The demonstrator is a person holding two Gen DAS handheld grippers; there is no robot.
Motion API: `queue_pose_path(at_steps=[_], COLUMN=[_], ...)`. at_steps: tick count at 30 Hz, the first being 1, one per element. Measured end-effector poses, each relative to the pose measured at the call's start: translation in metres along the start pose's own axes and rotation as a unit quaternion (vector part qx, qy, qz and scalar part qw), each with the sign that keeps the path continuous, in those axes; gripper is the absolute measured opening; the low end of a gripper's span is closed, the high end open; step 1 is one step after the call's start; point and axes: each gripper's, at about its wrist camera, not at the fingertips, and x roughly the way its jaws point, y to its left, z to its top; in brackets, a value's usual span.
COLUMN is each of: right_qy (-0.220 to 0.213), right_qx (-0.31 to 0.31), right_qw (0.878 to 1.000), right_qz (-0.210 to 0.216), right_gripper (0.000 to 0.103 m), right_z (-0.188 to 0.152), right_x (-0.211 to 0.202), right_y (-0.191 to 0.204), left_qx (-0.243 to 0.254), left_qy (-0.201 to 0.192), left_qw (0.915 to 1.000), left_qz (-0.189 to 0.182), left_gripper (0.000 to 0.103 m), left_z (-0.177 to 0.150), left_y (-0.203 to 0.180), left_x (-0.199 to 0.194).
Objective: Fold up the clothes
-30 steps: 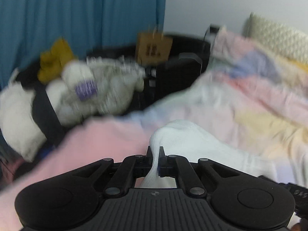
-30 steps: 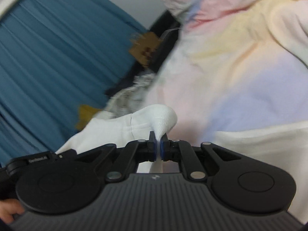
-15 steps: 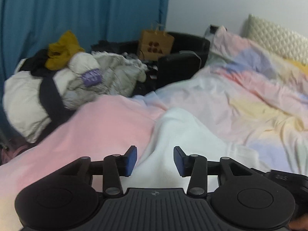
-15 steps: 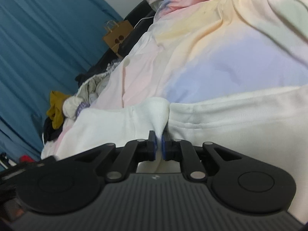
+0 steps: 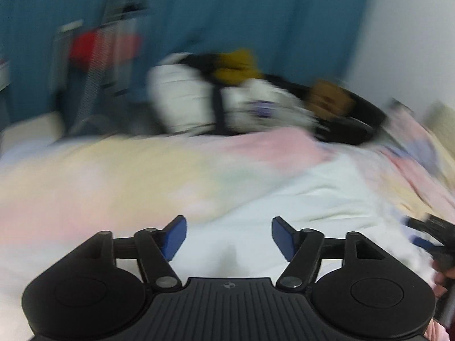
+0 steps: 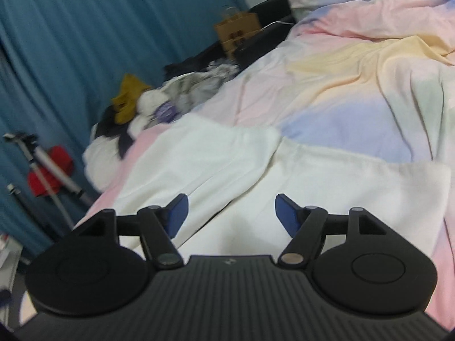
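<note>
The bed cover (image 6: 355, 65), a pastel quilt of pink, yellow and blue, fills most of both views, and everything else is best placed against it. The white garment (image 6: 227, 153) lies spread flat on the cover's near part, one section reaching toward the far-left edge and another running to the right, with a seam or fold line between them. Beyond the cover's far-left edge sits a pile of clothes (image 6: 159, 102) with a mustard piece on top, then a brown paper bag (image 6: 237, 29) further along that edge, and a blue curtain (image 6: 85, 28) behind. A tripod (image 6: 48, 156) stands on the floor off the cover's left side.

By my reading a fold has been laid down and let go, so the step in hand is the gap between folds. The next move likely calls for picking a fresh edge or corner of the white garment with each tool, low enough to pinch only one layer and not the cover beneath.

The left gripper (image 5: 229, 234) hovers just above the garment, pointed across the cover toward the clothes pile, jaws spread wide and holding nothing; its view is smeared by motion. The right gripper (image 6: 229, 213) is also spread wide and empty, tilted, aimed over the garment's middle seam
</note>
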Motion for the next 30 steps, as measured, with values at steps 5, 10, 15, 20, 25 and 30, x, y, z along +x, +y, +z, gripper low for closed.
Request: queue_pose_path(at_steps=[5, 10, 15, 20, 25, 30], right_qy=[0.017, 0.046, 0.061, 0.051, 0.062, 0.072], right_qx=[-0.012, -0.012, -0.016, -0.026, -0.014, 0.008], right_qw=[0.999, 0.999, 0.998, 0.998, 0.997, 0.997], right_qz=[0.031, -0.005, -0.013, -0.022, -0.038, -0.033], right_gripper=[0.07, 0.071, 0.071, 0.07, 0.07, 0.07], right_z=[-0.011, -0.03, -0.036, -0.043, -0.052, -0.058], right_x=[-0.033, -0.041, -0.04, -0.041, -0.026, -0.013], right_y=[0.012, 0.009, 0.016, 0.024, 0.023, 0.022], left_qx=[-0.181, -0.332, -0.372, -0.415, -0.418, -0.41], left_qy=[0.017, 0.007, -0.007, -0.009, 0.021, 0.048], left_qw=[0.9802, 0.9349, 0.9207, 0.9099, 0.9061, 0.9097], left_qz=[0.08, 0.124, 0.118, -0.005, -0.063, -0.048], left_gripper=[0.077, 0.077, 0.077, 0.076, 0.073, 0.018], left_z=[-0.049, -0.094, -0.094, -0.078, -0.055, -0.039], left_y=[0.115, 0.209, 0.25, 0.231, 0.191, 0.161], left_x=[-0.086, -0.156, -0.17, -0.117, -0.037, 0.022])
